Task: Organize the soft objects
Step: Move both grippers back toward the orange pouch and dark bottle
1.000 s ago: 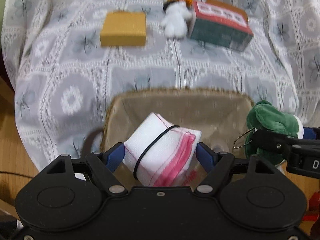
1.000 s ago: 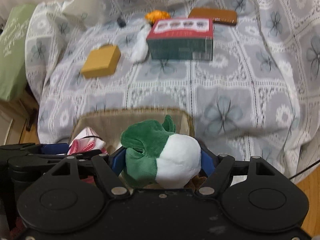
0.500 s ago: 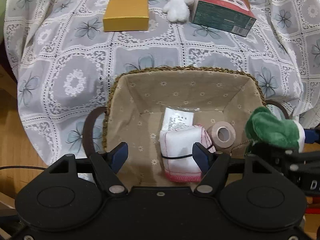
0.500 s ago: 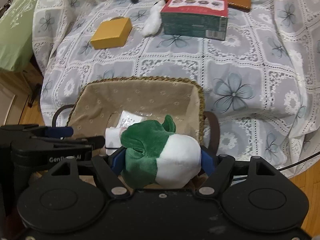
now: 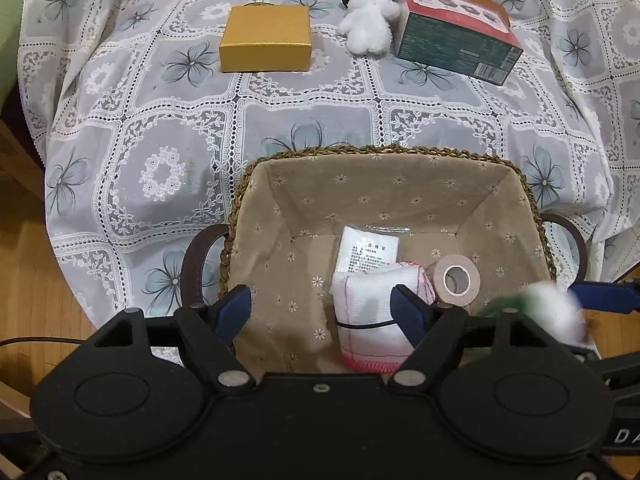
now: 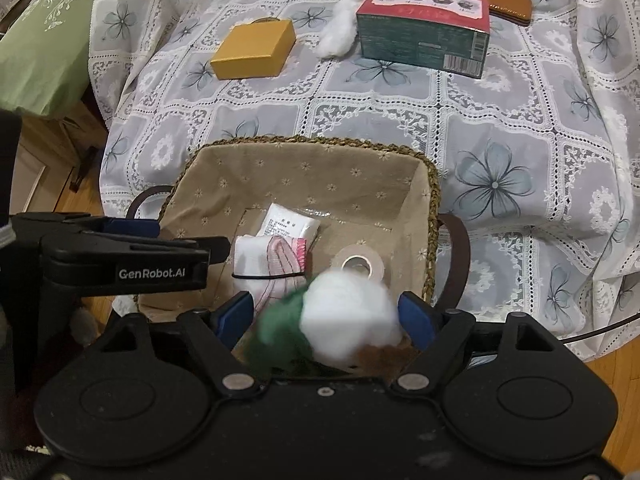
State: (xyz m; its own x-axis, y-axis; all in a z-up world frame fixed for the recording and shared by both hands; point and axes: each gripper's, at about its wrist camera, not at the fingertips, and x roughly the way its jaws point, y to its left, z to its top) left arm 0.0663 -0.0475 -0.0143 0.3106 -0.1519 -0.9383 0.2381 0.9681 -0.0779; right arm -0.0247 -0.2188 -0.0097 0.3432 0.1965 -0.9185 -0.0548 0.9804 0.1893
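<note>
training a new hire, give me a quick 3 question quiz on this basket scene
1. True or false: the cloth bundle lies inside the basket.
2. Which sits beside the bundle in the basket? A tape roll; B yellow box; C white plush.
3. What is between the right gripper's fingers?

Key
1. True.
2. A.
3. The green and white plush, blurred, as the jaws open.
</note>
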